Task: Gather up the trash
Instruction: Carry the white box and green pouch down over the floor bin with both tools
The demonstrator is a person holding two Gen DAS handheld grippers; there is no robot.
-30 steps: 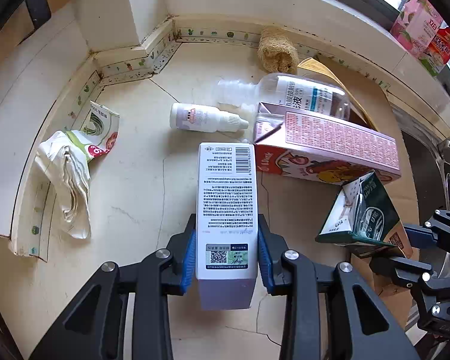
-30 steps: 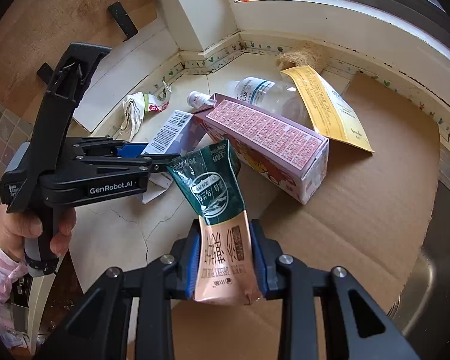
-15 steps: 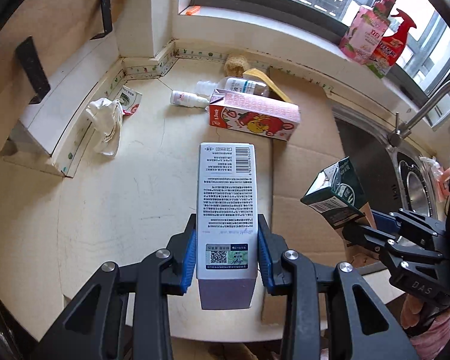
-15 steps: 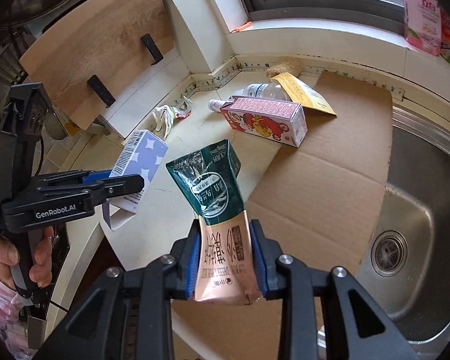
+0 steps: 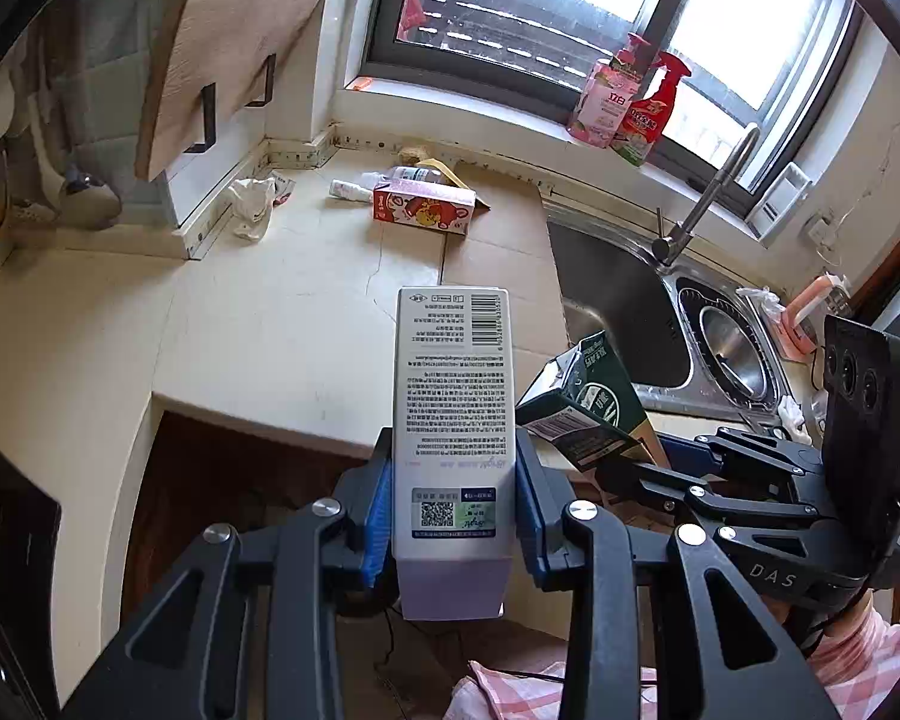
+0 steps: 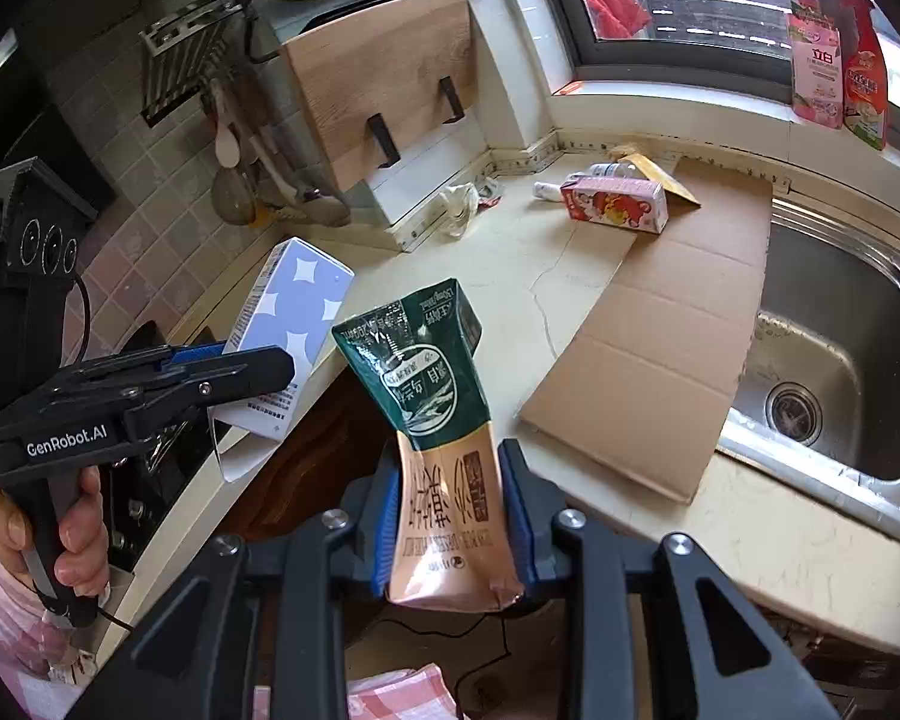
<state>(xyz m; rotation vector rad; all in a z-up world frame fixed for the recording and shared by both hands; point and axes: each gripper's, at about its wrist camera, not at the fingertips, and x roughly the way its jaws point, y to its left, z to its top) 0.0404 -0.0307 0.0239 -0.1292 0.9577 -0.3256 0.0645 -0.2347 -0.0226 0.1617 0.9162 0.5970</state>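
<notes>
The left claw [image 5: 453,516] is clamped on a tall white printed carton [image 5: 452,420]; the right claw [image 6: 453,525] pinches a crumpled green-and-tan drink carton [image 6: 432,420], both off the cream stone counter [image 5: 270,330]. The soft carton could buckle and slip; the cartons may collide midair.

on the counter [image 5: 270,324], far back: carton [image 5: 423,213] before a bottle [image 5: 351,189], wrapper [image 5: 252,204] to its left, cardboard [image 6: 678,330] to its right, sink [image 6: 834,372] beyond that.
</notes>
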